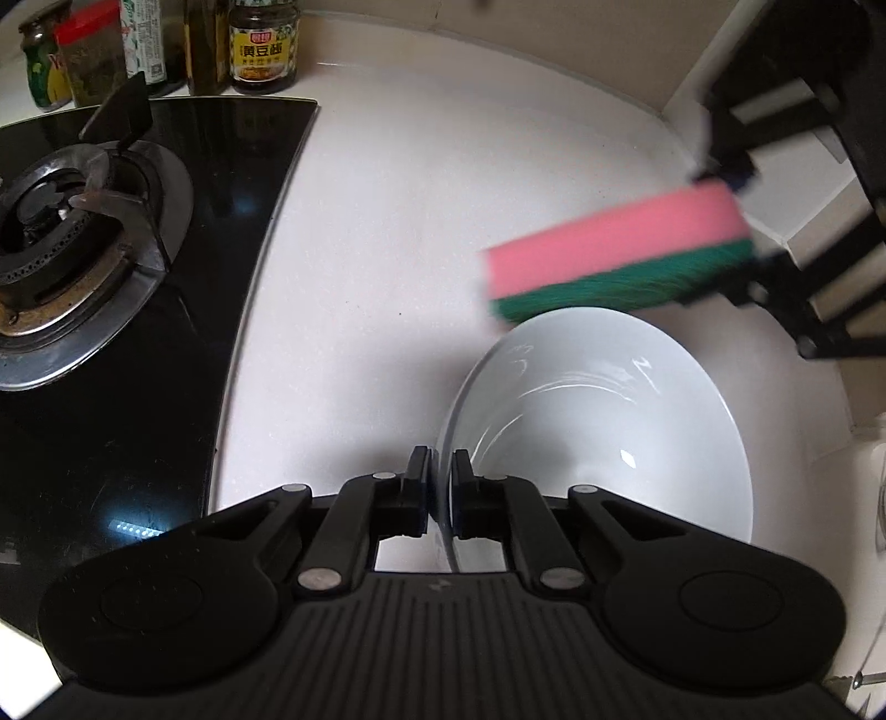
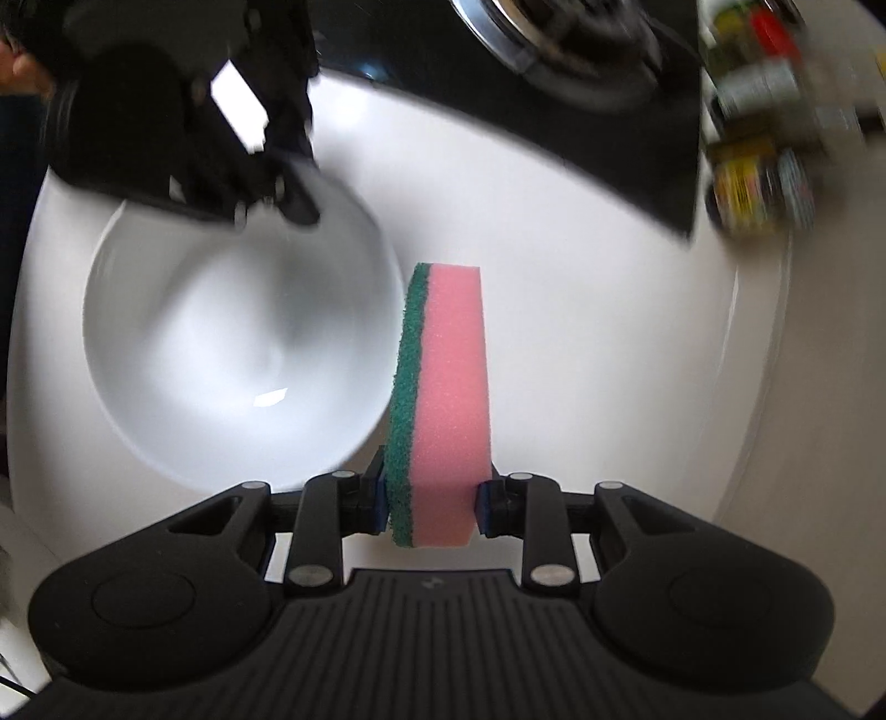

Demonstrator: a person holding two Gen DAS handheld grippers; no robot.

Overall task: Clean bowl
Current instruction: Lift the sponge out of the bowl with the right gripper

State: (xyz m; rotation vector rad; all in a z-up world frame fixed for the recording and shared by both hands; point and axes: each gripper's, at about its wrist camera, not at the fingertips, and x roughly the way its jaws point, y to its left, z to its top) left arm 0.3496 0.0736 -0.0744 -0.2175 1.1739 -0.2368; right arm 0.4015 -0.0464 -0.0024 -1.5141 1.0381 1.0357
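A bowl (image 1: 603, 421) sat on the surface (image 1: 387, 232), its rim between the left hand-held gripper (image 1: 441, 487) fingers. A sponge (image 1: 614, 255) hung just beyond it. A stove (image 1: 83, 232) lay left, jars (image 1: 263, 44) behind.

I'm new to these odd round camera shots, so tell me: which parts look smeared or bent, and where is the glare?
Left wrist view: the sponge is streaked by motion, the bowl carries bright glints, the stove and jars stay sharp, and the fisheye bends the counter edge. Right wrist view: the sponge in the right gripper is crisp, while bowl, jars and left gripper smear.
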